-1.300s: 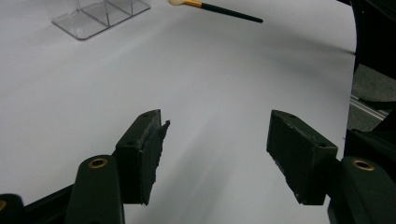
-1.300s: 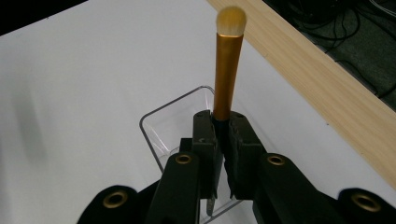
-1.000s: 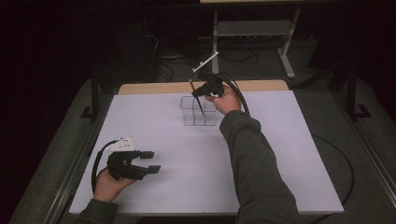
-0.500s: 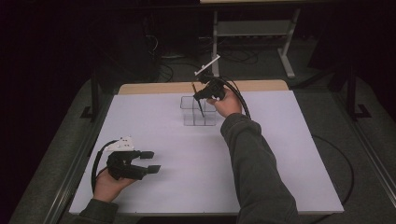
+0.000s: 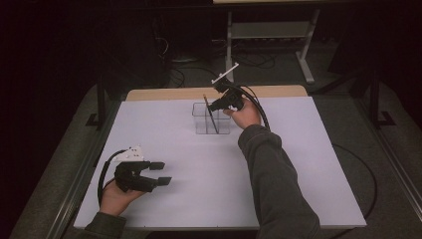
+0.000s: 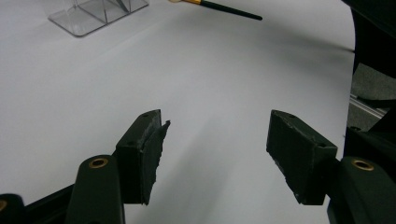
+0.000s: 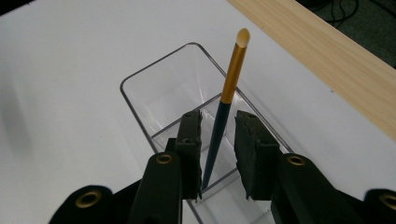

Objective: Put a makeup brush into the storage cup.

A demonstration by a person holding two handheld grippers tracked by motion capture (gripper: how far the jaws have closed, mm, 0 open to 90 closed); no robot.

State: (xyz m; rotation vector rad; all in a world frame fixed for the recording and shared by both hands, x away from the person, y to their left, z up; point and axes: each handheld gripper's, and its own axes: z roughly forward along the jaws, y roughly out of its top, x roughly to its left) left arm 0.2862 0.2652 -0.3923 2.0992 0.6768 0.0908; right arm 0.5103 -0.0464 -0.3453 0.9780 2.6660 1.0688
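Note:
A clear plastic box [image 5: 211, 122] stands at the back middle of the white table [image 5: 298, 164]. A thin brush [image 5: 210, 114] stands tilted in it, cream tip up. My right gripper [image 5: 211, 107] reaches down over the box from the right. In the right gripper view the brush [image 7: 232, 70], with a gold ferrule and a dark handle, passes between my right gripper [image 7: 217, 140]. The jaws have just been opening, and a narrow gap shows on each side of the handle. The handle's foot rests inside the box [image 7: 159, 63]. My left gripper [image 5: 161, 173] lies open near the front left, with nothing between its jaws [image 6: 217, 140].
The left gripper view shows the box [image 6: 93, 16] at its top left and a brush with a gold ferrule and black handle [image 6: 224, 8] to its right. A wooden strip [image 5: 278, 91] borders the table's far edge. A metal stand [image 5: 268, 30] is on the dark floor behind.
The right hand has edged slightly to the right over the box, with the brush still between its jaws. The left hand has stayed where it was.

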